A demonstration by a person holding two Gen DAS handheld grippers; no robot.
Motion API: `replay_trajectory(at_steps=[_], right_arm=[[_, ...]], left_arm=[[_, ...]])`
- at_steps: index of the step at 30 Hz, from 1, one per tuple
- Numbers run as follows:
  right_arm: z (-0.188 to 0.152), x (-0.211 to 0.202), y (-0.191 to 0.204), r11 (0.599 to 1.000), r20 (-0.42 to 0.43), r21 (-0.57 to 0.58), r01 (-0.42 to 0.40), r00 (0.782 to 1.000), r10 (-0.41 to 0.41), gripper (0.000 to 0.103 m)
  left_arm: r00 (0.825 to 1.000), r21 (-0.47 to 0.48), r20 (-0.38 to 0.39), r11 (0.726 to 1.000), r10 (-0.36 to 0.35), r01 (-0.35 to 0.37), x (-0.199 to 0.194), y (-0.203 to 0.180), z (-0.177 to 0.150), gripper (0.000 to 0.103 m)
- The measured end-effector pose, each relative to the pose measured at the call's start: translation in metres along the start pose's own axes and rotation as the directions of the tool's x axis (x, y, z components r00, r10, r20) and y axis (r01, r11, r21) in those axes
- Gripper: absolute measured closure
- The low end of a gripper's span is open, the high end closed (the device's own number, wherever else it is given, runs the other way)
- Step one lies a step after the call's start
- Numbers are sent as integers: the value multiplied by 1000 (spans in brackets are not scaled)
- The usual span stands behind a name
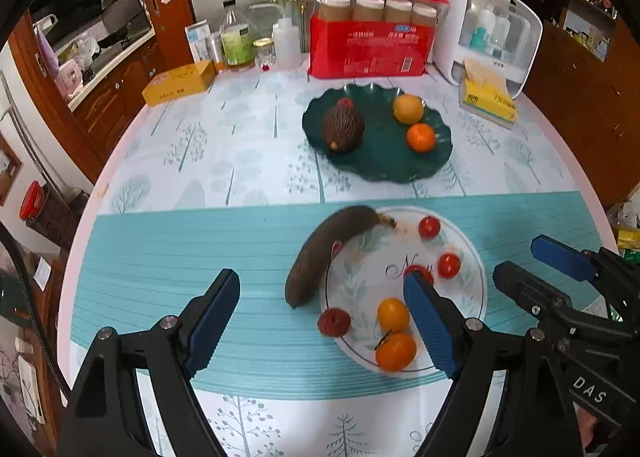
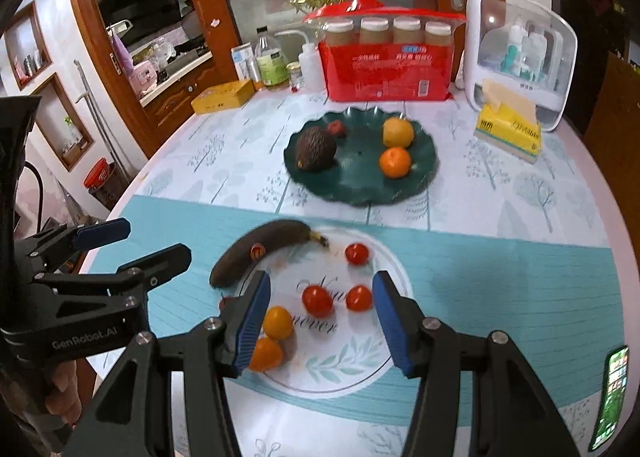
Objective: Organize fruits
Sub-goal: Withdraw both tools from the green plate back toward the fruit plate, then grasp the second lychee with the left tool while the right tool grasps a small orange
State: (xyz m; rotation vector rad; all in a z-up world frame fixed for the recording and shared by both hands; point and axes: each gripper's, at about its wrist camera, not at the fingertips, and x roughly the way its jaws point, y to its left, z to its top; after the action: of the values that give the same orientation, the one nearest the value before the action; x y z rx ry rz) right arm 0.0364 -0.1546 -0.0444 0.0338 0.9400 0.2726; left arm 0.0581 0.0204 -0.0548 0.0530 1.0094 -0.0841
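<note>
Both grippers wide open, holding nothing: left gripper [image 1: 322, 323] hovers by the overripe banana [image 1: 326, 251], right gripper [image 2: 320, 323] over cherry tomatoes [image 2: 318, 300] on the clear plate [image 2: 362, 371]. Likely sorting onto the green plate [image 1: 384, 167], which holds an avocado [image 1: 343, 128] and oranges.

Tongs' finger [image 1: 430, 323] hides 1 tomato [image 1: 420, 271].

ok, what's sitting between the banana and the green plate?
Nothing. In both wrist views the stretch between the banana and the green plate is bare tablecloth.
</note>
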Motion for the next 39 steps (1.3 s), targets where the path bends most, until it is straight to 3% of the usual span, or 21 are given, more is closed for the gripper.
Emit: replay_trajectory(at_steps=[10, 20, 28, 33, 39], right_arm=[[-46, 33, 12, 998, -88, -24, -58, 995, 55, 49], [-73, 60, 35, 990, -153, -55, -131, 981, 121, 49], [-82, 86, 49, 989, -166, -97, -116, 981, 98, 50], [-86, 97, 47, 990, -181, -87, -112, 979, 95, 62], [-89, 94, 48, 989, -149, -111, -102, 985, 84, 63]], left_arm=[[999, -4, -28, 1000, 20, -20, 27, 14, -39, 20], [998, -87, -67, 996, -12, 6, 48, 40, -60, 20], [996, -112, -83, 993, -43, 34, 62, 40, -64, 20], [994, -118, -90, 992, -56, 45, 72, 37, -65, 20], [992, -131, -97, 989, -80, 67, 84, 32, -61, 20]])
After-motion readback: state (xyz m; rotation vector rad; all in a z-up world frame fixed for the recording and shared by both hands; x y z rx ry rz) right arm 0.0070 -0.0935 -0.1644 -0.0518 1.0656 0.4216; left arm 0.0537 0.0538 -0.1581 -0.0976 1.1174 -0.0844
